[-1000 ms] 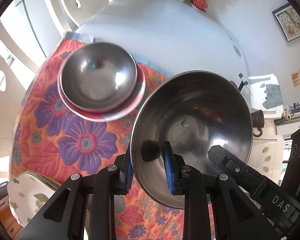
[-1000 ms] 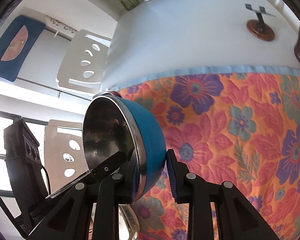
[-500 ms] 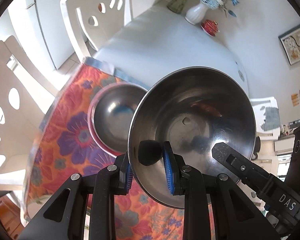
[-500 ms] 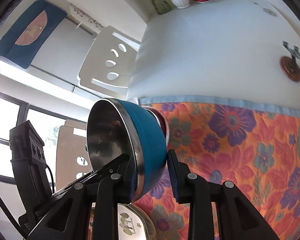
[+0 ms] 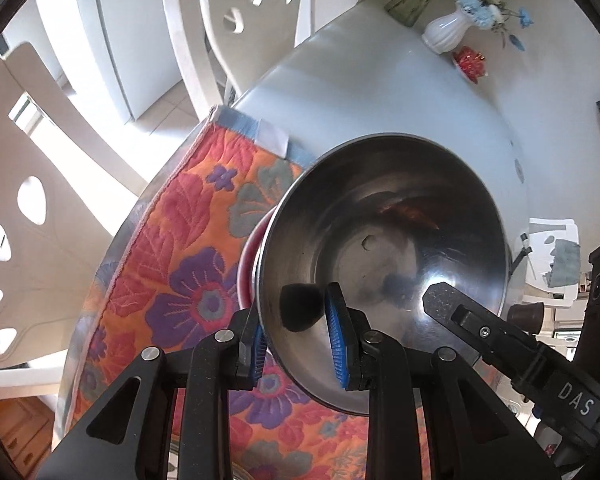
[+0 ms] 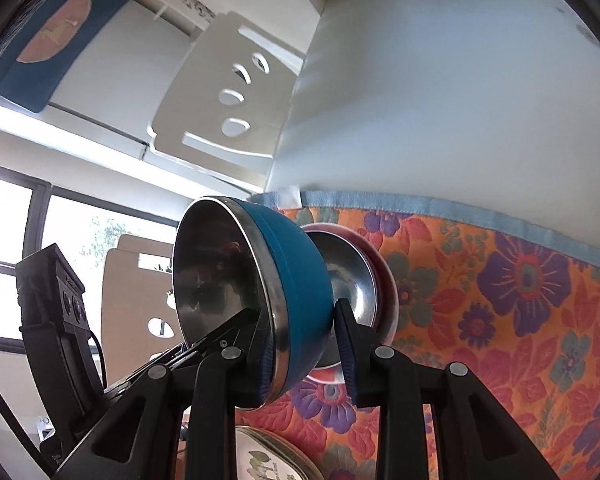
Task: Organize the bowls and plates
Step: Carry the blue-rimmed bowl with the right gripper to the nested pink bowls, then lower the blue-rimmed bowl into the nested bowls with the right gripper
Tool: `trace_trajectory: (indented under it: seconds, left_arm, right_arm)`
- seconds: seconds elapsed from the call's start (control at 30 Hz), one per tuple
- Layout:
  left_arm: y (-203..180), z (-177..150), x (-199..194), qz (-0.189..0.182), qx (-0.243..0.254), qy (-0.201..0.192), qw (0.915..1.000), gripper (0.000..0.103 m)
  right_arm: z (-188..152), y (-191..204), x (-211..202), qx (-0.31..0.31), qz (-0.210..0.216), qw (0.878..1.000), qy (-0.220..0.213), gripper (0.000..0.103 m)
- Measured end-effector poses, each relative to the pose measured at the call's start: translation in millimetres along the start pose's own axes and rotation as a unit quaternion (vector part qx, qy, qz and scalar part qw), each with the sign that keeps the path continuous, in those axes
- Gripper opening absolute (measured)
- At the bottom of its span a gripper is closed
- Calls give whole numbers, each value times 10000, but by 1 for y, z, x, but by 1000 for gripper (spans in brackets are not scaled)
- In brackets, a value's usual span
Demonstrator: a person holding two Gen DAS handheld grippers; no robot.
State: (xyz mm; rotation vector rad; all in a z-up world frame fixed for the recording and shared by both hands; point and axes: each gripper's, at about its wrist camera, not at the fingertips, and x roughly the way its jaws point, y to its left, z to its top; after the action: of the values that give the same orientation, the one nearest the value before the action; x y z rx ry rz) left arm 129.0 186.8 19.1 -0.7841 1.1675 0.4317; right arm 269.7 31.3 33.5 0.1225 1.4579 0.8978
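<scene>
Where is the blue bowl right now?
The blue bowl is held tilted off the table, both grippers clamped on its rim, just in front of the steel bowl on the floral cloth.

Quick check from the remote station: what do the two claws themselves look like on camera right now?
Both are matte black plastic. The left claw has two angular fingers with triangular cut-outs, silver pivot bolts and ribbed blue pads. The right claw has the same build; seen from the left wrist, white "DAS" lettering marks its body. No hands or sleeves show.
</scene>
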Motion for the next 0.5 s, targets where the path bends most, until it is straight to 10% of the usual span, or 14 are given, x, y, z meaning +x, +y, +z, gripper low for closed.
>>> trace_trajectory:
  seconds: [0.5]
  left_arm:
    - [5, 3, 23, 204, 264, 241, 9992, 24]
  right_arm:
    - [6, -16, 30, 148, -142, 9996, 211, 27]
